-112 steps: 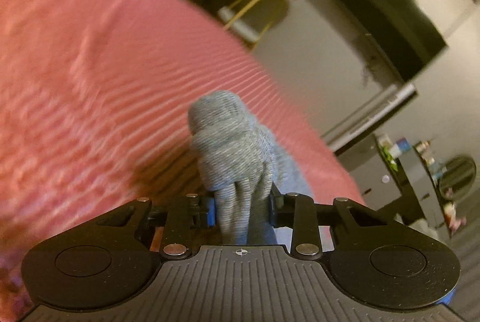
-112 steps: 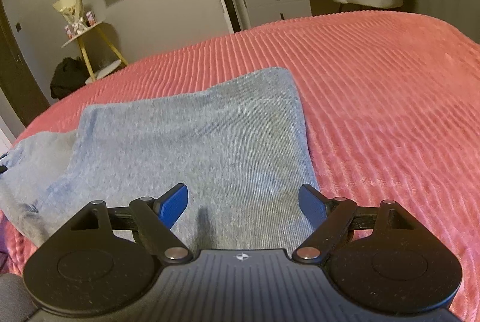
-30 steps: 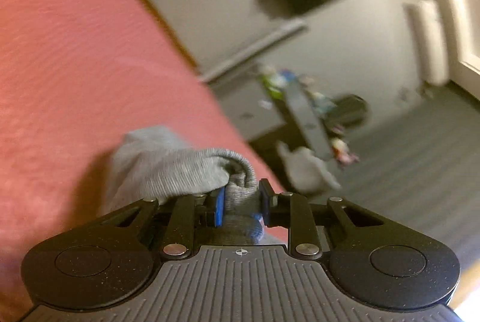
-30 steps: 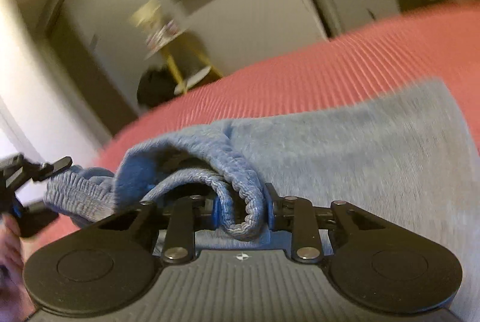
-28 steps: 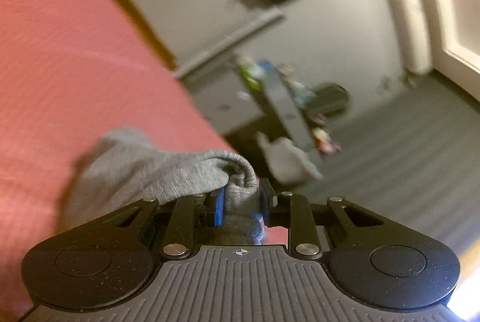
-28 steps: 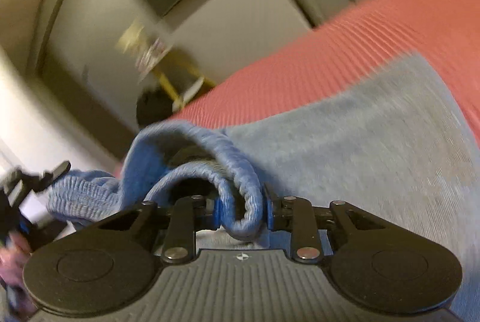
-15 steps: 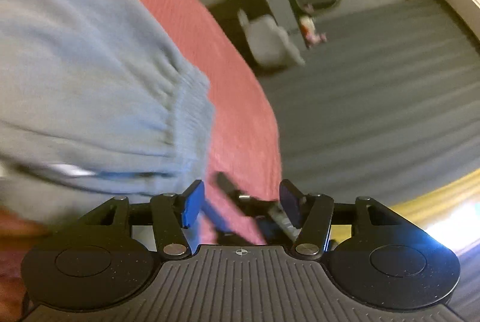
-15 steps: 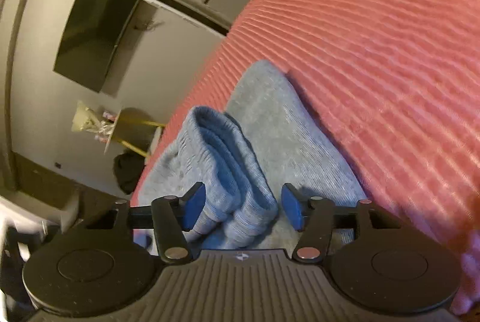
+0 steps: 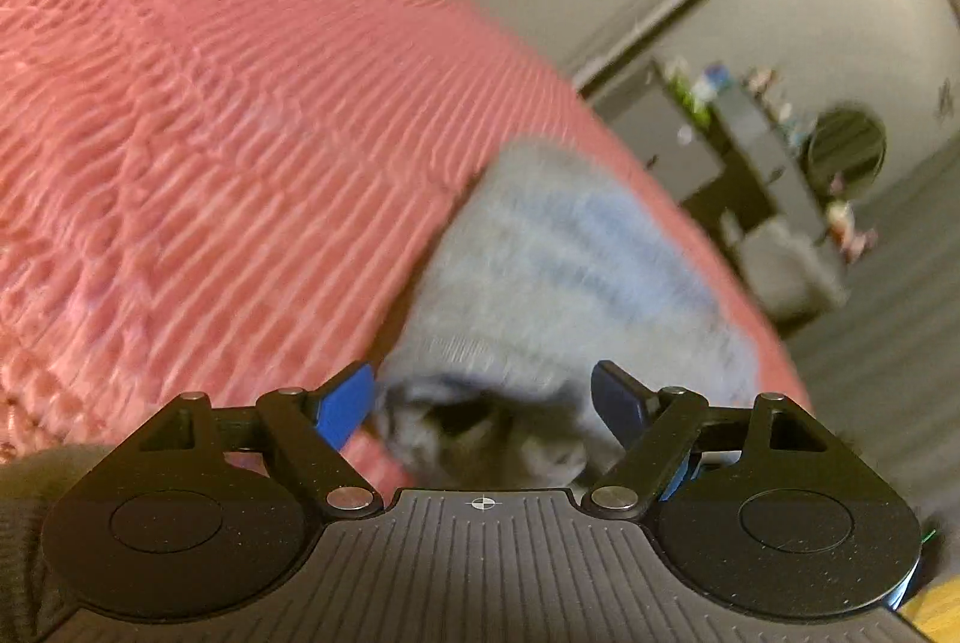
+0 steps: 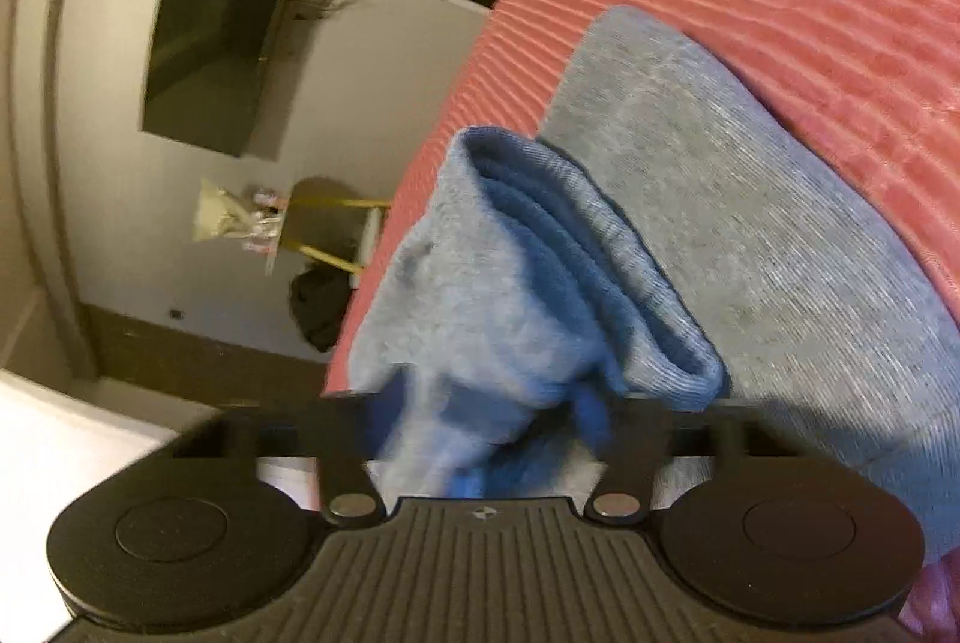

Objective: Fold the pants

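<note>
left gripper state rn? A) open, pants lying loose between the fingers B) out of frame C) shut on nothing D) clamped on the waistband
A: the left gripper has its blue-padded fingers spread wide, and the gray pants lie on the pink bedspread ahead, ungripped.

**Pants on the bed, grippers at their near edge**

The pants [image 10: 750,235] lie on the bed [image 9: 210,133], near its edge. A doubled-over fold [image 10: 540,271] sits on the flat layer, directly ahead of the right gripper [image 10: 486,427]. The left gripper [image 9: 483,397] hovers at the pants' near end, its fingers either side of it. A dresser [image 9: 750,145] stands beyond the bed.
</note>
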